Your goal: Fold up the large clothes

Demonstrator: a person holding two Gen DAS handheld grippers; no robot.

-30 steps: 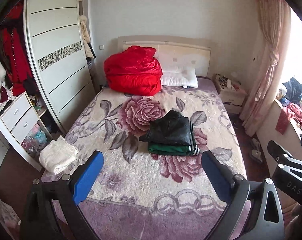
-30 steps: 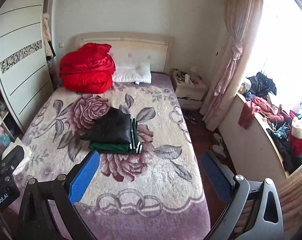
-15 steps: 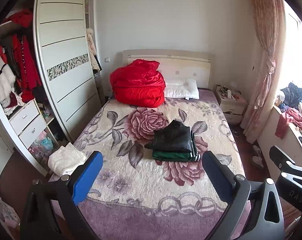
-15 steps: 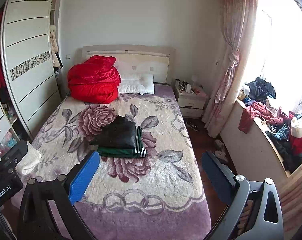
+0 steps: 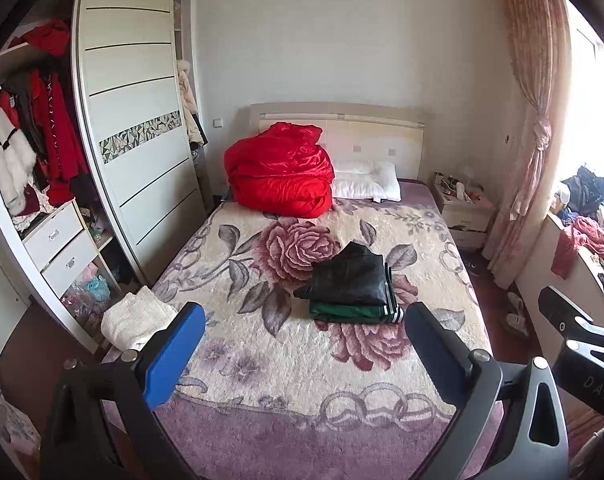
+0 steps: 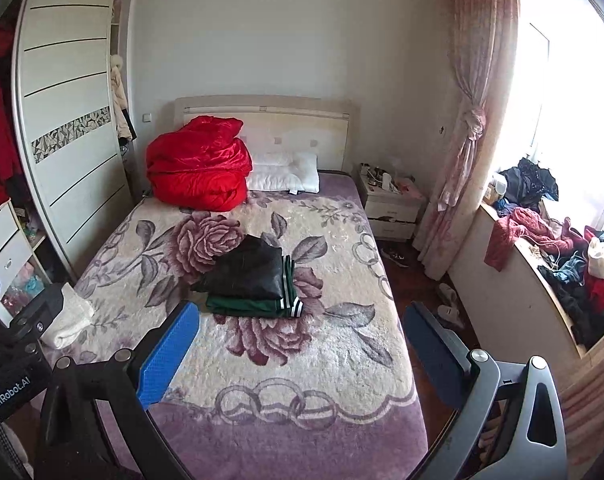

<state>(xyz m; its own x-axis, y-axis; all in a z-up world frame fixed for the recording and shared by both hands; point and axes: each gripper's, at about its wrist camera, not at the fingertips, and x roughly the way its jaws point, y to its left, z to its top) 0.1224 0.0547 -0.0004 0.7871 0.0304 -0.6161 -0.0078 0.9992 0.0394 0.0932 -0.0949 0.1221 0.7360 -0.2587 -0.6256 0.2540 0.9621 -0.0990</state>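
Both grippers — left gripper (image 5: pixel 302 344), right gripper (image 6: pixel 302 344) — are pulling back, jaws open, empty; folded clothes (image 5: pixel 351 284) are sitting mid-bed (image 5: pixel 286 364) — folding looking done

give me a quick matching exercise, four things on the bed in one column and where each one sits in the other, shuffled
Things:
1. red quilt
2. white pillow
3. black garment
4. cream towel

Places:
A. on top of the folded green garment, mid-bed
B. at the bed's left edge, near the wardrobe
C. bundled against the headboard, left of the pillow
D. flat at the head of the bed, right of the red bundle

Pairs: 1-C, 2-D, 3-A, 4-B
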